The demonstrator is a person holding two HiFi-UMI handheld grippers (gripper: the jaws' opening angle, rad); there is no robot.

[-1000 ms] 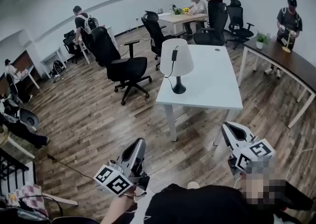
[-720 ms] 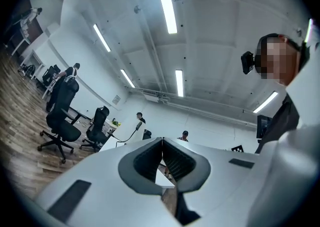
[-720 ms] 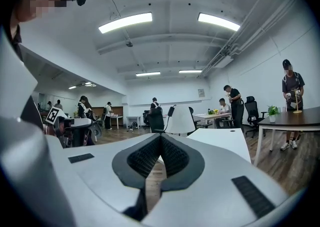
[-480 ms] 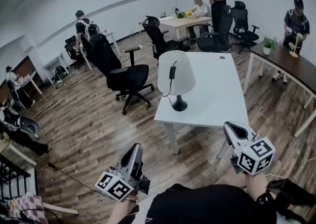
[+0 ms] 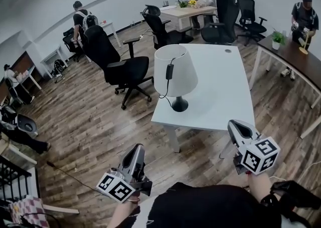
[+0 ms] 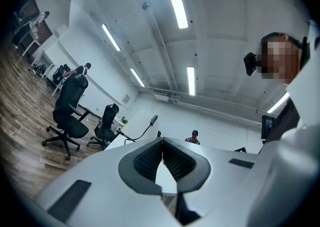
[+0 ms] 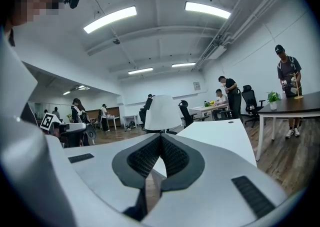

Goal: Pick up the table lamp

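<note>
Nearest the wearer, low in the head view, were recorded: left gripper (image 5: pixel 138 147), jaws closed together, nothing held; right gripper (image 5: pixel 237 124), jaws likewise pressed shut on nothing. Both were held over the wooden floor (image 5: pixel 90 121), short of the table's edge.

Ahead, between the two, was listed the white table (image 5: pixel 225 86). The table lamp (image 5: pixel 174 71) was stood upright near its near-left corner, black base on the tabletop, white shade above, long axis vertical. A switched cord (image 5: pixel 169 71) was hung down the shade's front.

The lamp was found well apart from both grippers, forward-right of the left one and forward-left of the right one. Neither was judged clearly nearer, though the lamp was framed directly above the right gripper's jaws in its own view.

Beyond were noted a black office chair (image 5: pixel 123 69), further desks and several persons.
</note>
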